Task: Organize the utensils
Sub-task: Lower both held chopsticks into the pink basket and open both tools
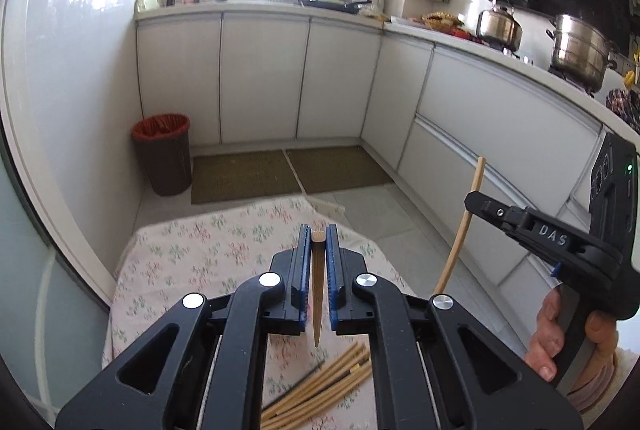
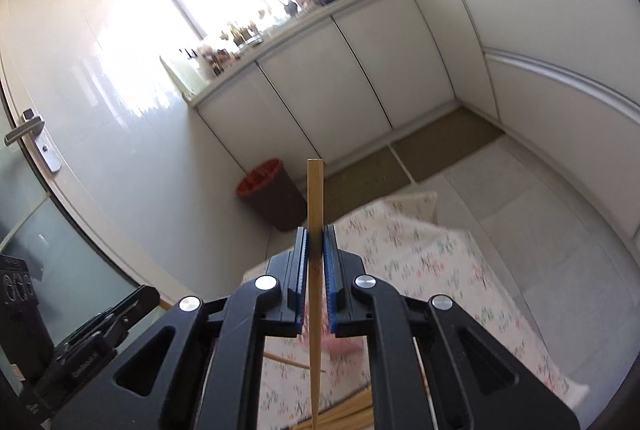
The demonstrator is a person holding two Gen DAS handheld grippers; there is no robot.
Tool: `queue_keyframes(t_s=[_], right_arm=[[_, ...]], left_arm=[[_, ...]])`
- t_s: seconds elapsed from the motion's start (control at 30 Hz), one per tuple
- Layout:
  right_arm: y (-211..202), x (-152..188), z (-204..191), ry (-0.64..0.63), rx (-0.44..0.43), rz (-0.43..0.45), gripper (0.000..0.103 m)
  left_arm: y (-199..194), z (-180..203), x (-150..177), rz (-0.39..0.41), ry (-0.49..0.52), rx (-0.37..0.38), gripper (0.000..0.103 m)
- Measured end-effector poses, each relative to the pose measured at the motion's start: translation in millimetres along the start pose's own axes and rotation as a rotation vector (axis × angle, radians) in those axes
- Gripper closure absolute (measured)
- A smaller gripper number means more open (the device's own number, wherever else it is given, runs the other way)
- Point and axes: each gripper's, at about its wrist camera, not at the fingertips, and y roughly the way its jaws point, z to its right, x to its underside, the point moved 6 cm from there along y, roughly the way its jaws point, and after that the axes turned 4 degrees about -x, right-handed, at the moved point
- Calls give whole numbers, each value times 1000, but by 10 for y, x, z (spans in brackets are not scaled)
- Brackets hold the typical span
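Left wrist view: a single bamboo chopstick (image 1: 318,282) stands nearly upright, pinched between the blue pads of the left tongs (image 1: 319,234), its square top at the fingertips and its pointed end hanging just above the worktop (image 1: 192,254). Below it, a loose bundle of chopsticks (image 1: 320,386) lies on the flowered cloth, fanned toward the lower edge. To the right, the right tongs (image 1: 474,200), held in a hand (image 1: 556,334), grip a second chopstick (image 1: 464,226) that leans slightly, lifted clear of the cloth. Right wrist view: the right tongs (image 2: 316,242) are closed narrowly on that chopstick (image 2: 315,270), which rises above the fingertips and runs down past them toward the bundle (image 2: 344,414). Beyond the worktop (image 2: 440,270) stand a brown bin (image 2: 276,198), floor mats (image 2: 440,146) and white cabinets (image 2: 360,70).
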Motion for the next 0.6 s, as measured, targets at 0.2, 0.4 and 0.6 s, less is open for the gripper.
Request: queue_keyframes(t_s=[0.2, 0.4, 0.6], right_arm=[[386, -334, -225, -65, -41, 118, 95], [952, -230, -235, -138, -45, 153, 95], [1507, 174, -180, -182, -40, 66, 91]], left_arm=[[73, -126, -412, 73, -16, -58, 96], [480, -266, -334, 34, -26, -87, 96], [885, -431, -61, -15, -61, -93, 79]])
